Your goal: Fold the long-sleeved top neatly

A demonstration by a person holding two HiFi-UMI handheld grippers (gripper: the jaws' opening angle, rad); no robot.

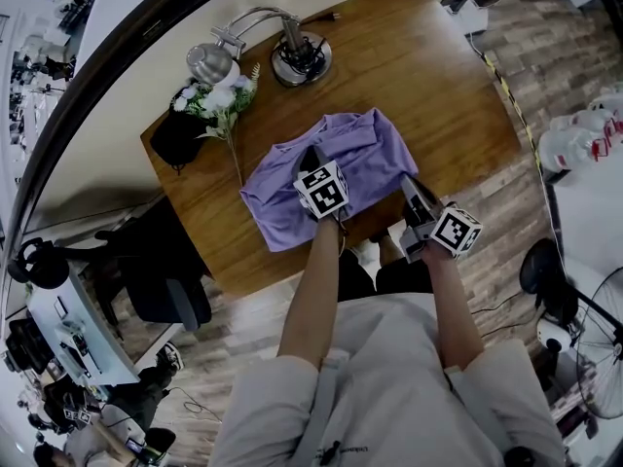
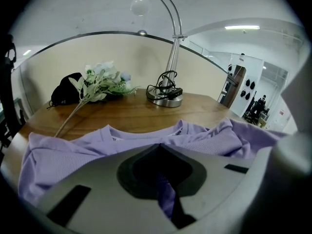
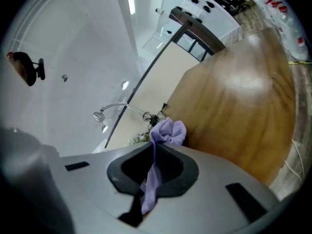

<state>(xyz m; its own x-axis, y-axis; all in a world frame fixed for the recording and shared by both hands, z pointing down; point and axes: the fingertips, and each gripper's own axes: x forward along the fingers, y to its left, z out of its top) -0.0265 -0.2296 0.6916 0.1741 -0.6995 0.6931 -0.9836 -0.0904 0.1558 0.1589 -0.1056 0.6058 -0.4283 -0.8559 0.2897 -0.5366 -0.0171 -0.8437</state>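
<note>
The purple long-sleeved top lies partly folded on the wooden table, its neckline toward the lamp. My left gripper rests on the middle of the top, shut on a fold of purple cloth that shows between its jaws. My right gripper is at the top's right edge near the table front. It is shut on a bunched piece of the top, held up off the wood, and the cloth hangs down through its jaws.
A chrome desk lamp with a coiled cable stands at the back of the table. White flowers and a black cloth item lie at the back left. A dark chair stands left of the table, and a fan at the right.
</note>
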